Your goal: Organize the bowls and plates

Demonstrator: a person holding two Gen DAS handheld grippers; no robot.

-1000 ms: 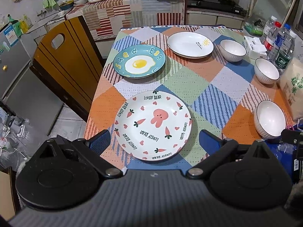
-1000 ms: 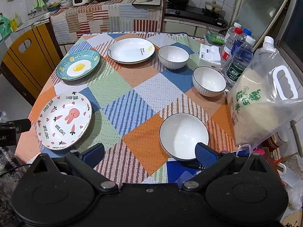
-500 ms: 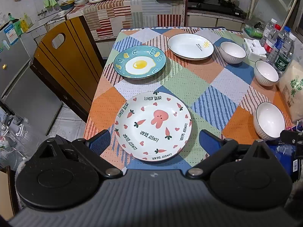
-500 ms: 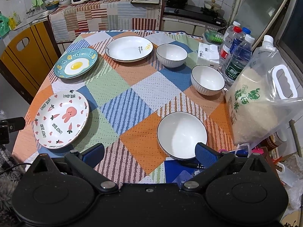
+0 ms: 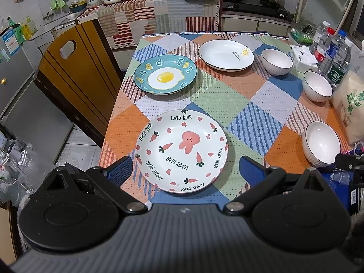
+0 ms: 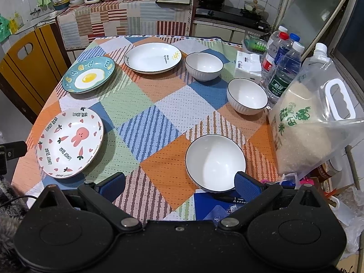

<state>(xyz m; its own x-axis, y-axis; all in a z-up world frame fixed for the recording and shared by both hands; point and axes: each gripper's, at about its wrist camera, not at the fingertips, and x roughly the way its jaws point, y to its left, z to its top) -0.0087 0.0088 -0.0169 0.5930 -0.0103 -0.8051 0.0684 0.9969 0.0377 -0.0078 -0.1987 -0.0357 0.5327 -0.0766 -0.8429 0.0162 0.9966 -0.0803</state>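
Three plates lie on the checked tablecloth: a white rabbit plate (image 5: 181, 153) nearest me, a teal fried-egg plate (image 5: 165, 76) behind it, and a white sun plate (image 5: 226, 55) at the back. Three white ribbed bowls stand along the right: near (image 6: 215, 162), middle (image 6: 247, 99), far (image 6: 203, 66). My left gripper (image 5: 185, 169) is open, its fingers either side of the rabbit plate's near edge, above it. My right gripper (image 6: 179, 184) is open, hovering left of the near bowl, right fingertip (image 6: 244, 182) over its rim.
A clear bag of rice (image 6: 311, 122), several water bottles (image 6: 283, 72) and a tissue box (image 6: 248, 68) crowd the table's right edge. A wooden chair (image 5: 75, 77) stands at the table's left. A counter with appliances runs behind.
Both grippers drifted slightly; the right view shifted left so the near bowl sits closer to its right finger. Both stay open and empty.
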